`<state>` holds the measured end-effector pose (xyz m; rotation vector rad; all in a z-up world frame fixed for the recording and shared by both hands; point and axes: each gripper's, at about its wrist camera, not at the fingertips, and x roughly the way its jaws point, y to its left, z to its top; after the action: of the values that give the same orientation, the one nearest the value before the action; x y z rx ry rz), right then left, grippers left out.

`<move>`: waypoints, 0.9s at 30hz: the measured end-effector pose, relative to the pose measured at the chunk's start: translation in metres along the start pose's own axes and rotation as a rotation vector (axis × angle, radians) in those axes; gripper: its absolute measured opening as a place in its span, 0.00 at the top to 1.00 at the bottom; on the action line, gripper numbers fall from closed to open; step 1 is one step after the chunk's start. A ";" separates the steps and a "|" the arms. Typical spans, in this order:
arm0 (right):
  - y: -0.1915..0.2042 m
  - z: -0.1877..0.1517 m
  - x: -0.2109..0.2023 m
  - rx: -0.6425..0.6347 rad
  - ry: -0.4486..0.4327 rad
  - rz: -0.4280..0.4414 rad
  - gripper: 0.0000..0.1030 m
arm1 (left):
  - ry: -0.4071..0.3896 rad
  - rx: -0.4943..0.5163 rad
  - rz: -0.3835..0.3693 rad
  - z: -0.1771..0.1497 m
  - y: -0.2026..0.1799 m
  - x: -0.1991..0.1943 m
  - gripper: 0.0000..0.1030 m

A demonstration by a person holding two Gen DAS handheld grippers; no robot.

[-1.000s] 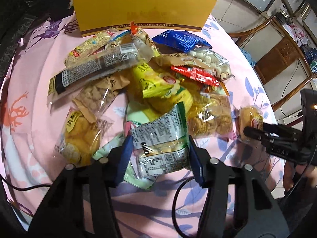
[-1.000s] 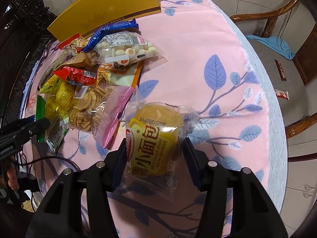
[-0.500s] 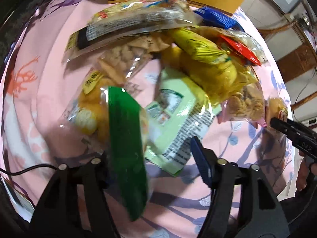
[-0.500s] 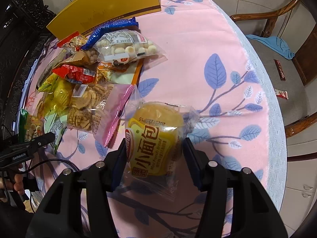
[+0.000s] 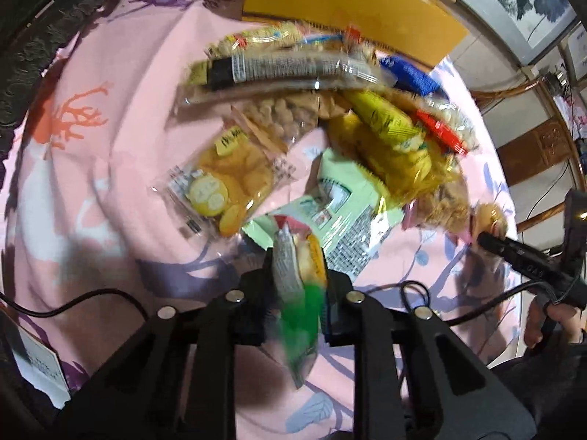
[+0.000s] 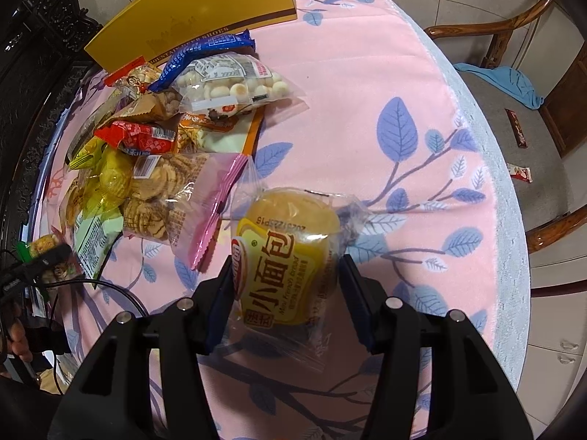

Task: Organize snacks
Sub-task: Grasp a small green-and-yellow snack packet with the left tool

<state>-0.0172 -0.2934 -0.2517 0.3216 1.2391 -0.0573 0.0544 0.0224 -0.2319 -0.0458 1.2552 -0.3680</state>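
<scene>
My left gripper point(image 5: 298, 271) is shut on a green-edged snack packet point(image 5: 299, 293), held edge-on above the pink tablecloth, near the front of a pile of snacks point(image 5: 367, 139). My right gripper point(image 6: 284, 278) has its jaws around a yellow mini bread packet point(image 6: 284, 256) lying on the cloth to the right of the pile point(image 6: 146, 154); the jaws touch its sides. The left gripper with its green packet also shows at the left edge of the right wrist view point(image 6: 40, 256).
A yellow shoe box point(image 5: 348, 3) stands behind the pile; it also shows in the right wrist view point(image 6: 194, 18). A banana-chip packet point(image 5: 223, 183) and a pale green packet point(image 5: 341, 212) lie near my left gripper. Wooden chairs point(image 6: 513, 58) stand beyond the table edge. A cable point(image 5: 73, 304) trails on the cloth.
My left gripper closed on the green-edged packet and lifted it out of the pile, turning it edge-on, and the view swung left. The right gripper stayed around the bread packet.
</scene>
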 end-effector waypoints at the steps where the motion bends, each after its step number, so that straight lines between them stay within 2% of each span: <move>1: 0.000 0.000 0.000 0.000 0.000 0.000 0.46 | -0.006 0.007 0.006 0.000 -0.001 -0.002 0.80; 7: 0.007 -0.001 0.000 -0.039 -0.007 -0.023 0.48 | 0.037 -0.026 0.019 -0.005 0.006 0.002 0.80; 9: 0.010 -0.001 0.000 -0.054 -0.011 -0.034 0.48 | 0.053 -0.032 0.027 -0.007 0.010 0.002 0.75; 11: 0.010 -0.001 0.001 -0.054 -0.006 -0.035 0.48 | 0.063 -0.045 0.042 -0.010 0.012 0.004 0.60; 17: 0.010 0.001 0.002 -0.052 0.001 -0.038 0.48 | 0.060 -0.074 0.051 -0.013 0.022 -0.003 0.58; 20: 0.010 0.001 0.002 -0.052 0.002 -0.041 0.48 | 0.094 -0.070 0.065 -0.017 0.025 -0.002 0.60; 22: 0.010 0.001 0.002 -0.050 0.002 -0.041 0.48 | 0.101 -0.054 0.054 -0.020 0.025 -0.004 0.72; 25: 0.010 0.002 0.003 -0.050 0.004 -0.045 0.48 | 0.109 -0.036 0.024 -0.024 0.023 -0.008 0.77; 27: 0.010 0.002 0.003 -0.051 0.004 -0.046 0.47 | 0.142 -0.017 -0.016 -0.026 0.020 -0.007 0.80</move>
<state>-0.0125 -0.2835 -0.2521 0.2491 1.2503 -0.0638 0.0335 0.0471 -0.2384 -0.0443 1.3994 -0.3795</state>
